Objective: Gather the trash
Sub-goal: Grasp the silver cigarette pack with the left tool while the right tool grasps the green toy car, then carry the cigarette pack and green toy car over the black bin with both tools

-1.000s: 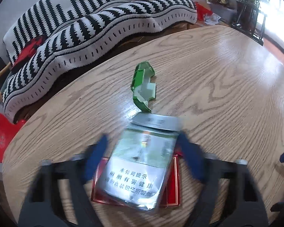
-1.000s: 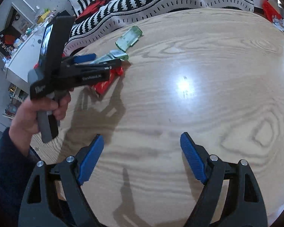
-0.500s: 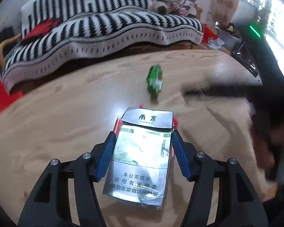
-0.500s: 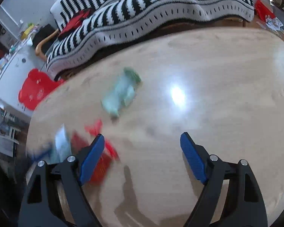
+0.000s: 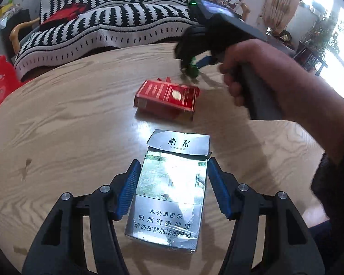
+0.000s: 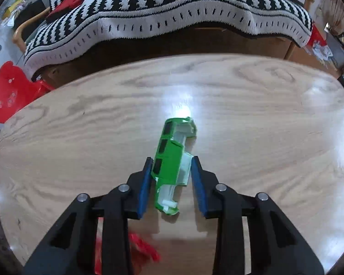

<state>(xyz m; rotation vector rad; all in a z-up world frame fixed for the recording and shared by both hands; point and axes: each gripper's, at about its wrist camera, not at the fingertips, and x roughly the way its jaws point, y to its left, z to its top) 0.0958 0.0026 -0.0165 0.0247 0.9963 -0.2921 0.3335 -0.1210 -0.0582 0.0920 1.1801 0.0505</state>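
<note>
My left gripper (image 5: 172, 188) is shut on a silver cigarette pack (image 5: 169, 190) with Chinese print, held above the wooden table (image 5: 57, 137). A red cigarette pack (image 5: 167, 97) lies flat on the table beyond it. My right gripper (image 6: 170, 174) is closed on a torn green and white carton piece (image 6: 172, 158) that rests on the table (image 6: 263, 137). In the left wrist view the right gripper (image 5: 195, 65) shows at the far side, held by a hand, with the green piece (image 5: 192, 70) at its tips. A red scrap (image 6: 144, 247) is blurred under the right gripper.
A sofa with a black and white striped blanket (image 6: 172, 6) stands behind the table. A red plastic stool (image 6: 9, 94) is at the left. The table's far edge runs just beyond the green piece. Plants and a window (image 5: 321, 34) are at the right.
The left gripper lifted the silver pack off the red pack and drew back. The right gripper swung over to the green piece and closed on it.
</note>
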